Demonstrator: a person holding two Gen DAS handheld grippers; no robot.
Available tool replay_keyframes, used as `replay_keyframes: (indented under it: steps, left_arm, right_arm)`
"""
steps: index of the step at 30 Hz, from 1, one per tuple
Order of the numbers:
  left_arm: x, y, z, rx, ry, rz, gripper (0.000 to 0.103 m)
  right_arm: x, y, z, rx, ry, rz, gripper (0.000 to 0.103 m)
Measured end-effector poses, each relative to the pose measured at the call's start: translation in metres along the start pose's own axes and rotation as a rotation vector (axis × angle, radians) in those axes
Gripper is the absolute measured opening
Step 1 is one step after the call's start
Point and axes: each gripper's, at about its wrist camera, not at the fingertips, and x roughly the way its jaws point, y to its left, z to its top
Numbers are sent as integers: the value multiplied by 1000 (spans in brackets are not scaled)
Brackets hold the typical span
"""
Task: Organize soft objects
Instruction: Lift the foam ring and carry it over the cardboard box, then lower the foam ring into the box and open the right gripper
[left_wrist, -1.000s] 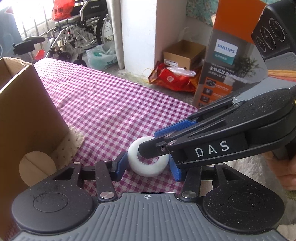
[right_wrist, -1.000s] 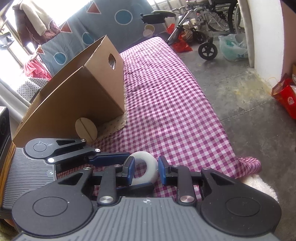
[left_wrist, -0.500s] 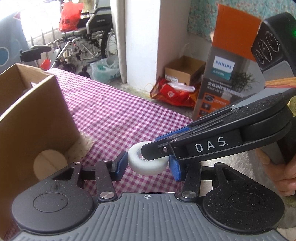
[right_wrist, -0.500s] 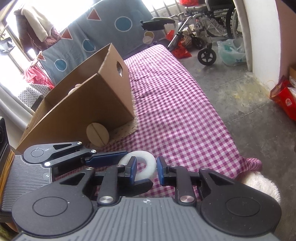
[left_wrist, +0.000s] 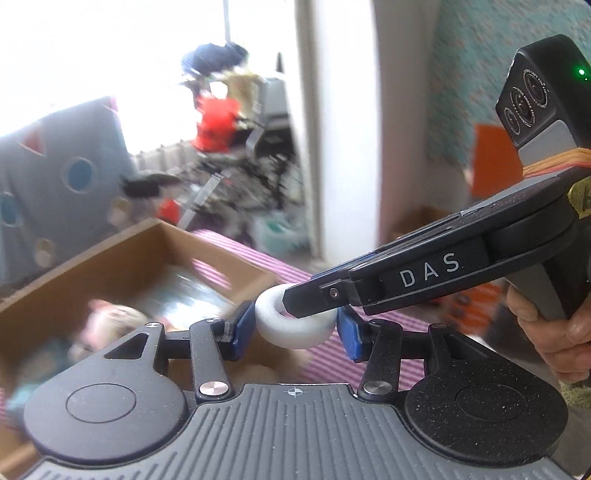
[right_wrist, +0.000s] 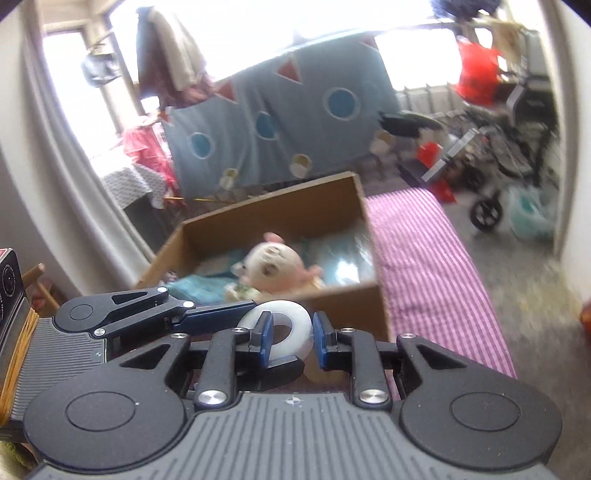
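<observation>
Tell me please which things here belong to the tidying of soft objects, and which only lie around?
Part of the job: white ring, cardboard box, pink plush toy, left gripper, right gripper.

Only lying about: wheelchair, blue patterned cloth, checked tablecloth.

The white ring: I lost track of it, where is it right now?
The white ring is held between both grippers, just in front of the cardboard box's near wall; a pink plush toy lies in the box.
</observation>
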Motion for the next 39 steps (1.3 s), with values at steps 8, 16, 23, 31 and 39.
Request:
replay_keyframes:
  steps: [8,16,23,31,39]
  left_arm:
    - [2,72,6,-117,14,133,48]
    - [39,141,-23,-340,166,90,48]
    - [52,172,-45,-497,275,-37,50]
    - [42,193,-48,-572,325,-114,68]
    - [2,224,-43,-616,180,-8,83]
  right_arm:
    - [83,43,58,-150,91,142,26]
    - [186,49,75,-179,350,210,26]
    - [234,35,66,-146,593,238,25]
    - [276,15,64,-7,828,277,25]
    - [282,9,78,-5,827,236,26]
